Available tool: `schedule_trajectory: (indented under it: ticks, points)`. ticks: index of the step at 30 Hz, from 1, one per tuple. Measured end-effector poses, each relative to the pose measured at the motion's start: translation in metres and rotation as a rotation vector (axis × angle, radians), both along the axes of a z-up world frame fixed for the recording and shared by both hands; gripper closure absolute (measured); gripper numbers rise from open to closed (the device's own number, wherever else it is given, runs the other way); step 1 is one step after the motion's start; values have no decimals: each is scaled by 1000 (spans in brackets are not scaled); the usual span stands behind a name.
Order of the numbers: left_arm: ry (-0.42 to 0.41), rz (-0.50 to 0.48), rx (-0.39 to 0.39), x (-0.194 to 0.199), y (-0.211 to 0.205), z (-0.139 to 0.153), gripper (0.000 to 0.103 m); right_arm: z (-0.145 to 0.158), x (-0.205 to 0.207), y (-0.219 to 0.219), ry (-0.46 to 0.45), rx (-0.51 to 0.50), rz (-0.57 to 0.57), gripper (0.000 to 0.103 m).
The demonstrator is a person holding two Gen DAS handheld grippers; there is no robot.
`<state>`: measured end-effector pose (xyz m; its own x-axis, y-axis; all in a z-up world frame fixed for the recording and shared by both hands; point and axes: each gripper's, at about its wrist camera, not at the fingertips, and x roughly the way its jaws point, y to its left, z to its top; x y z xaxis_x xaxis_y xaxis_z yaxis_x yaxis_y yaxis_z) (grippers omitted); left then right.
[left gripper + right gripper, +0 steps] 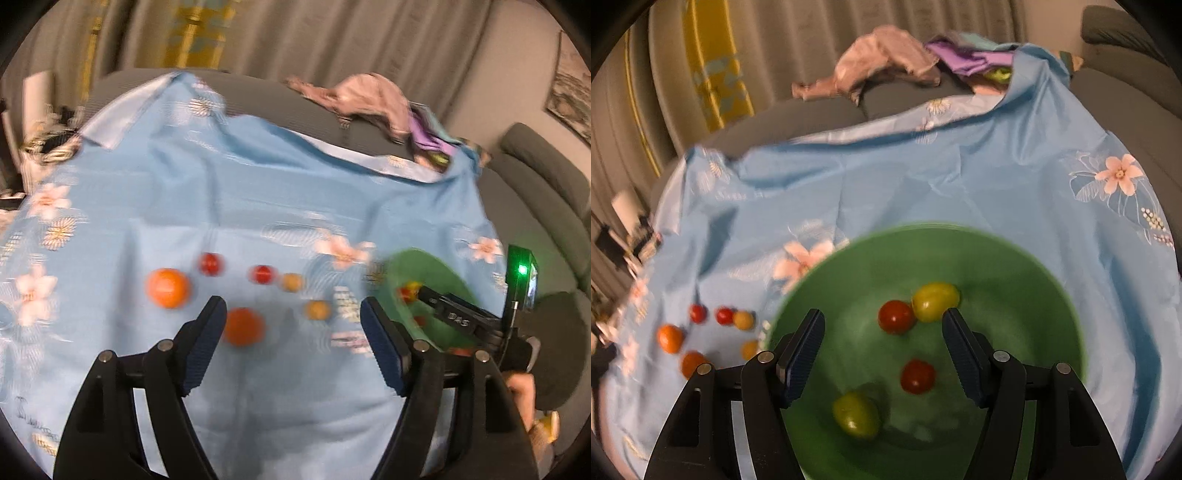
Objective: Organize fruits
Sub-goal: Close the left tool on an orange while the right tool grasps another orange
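- Four small tomatoes sit inside the green bowl [1015, 258]: two red [896, 316] [917, 376], two yellow-green [935, 301] [855, 414]; only our right wrist view shows all four.
- Right gripper [882, 354] hovers over the bowl, jaws spread, holding nothing.
- Left gripper [293, 343] jaws spread, empty, above the blue floral cloth [258, 177].
- Left view shows six loose fruits on the cloth left of the bowl, nearest an orange one [243, 326].
- Left view alone catches our right hand [524, 395].

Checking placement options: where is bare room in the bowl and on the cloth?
In the green plastic bowl, the right side is bare; four small fruits crowd its centre-left. On the blue floral cloth, the stretch beyond the six loose fruits is free.
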<state>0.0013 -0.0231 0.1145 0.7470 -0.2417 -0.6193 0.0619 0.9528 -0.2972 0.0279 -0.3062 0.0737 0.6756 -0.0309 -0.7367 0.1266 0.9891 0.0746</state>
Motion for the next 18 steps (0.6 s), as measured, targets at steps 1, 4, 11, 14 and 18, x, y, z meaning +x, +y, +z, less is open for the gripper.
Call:
schedule_trajectory:
  ticks: [1, 4, 11, 14, 18]
  points:
    - [0, 21, 5, -2, 7, -1, 27, -4, 2, 3, 19, -23, -8, 37]
    - [-2, 92, -50, -9, 45, -12, 27, -8, 4, 10, 33, -87, -33, 37]
    - [63, 174, -162, 0, 85, -30, 26, -7, -8, 27, 49, -273, -40, 37]
    - [70, 193, -145, 0, 91, -31, 26, -5, -17, 30, 71, -297, -14, 37]
    - [86, 174, -136, 3, 94, -33, 26, 2, -23, 36, 65, -297, 18, 37]
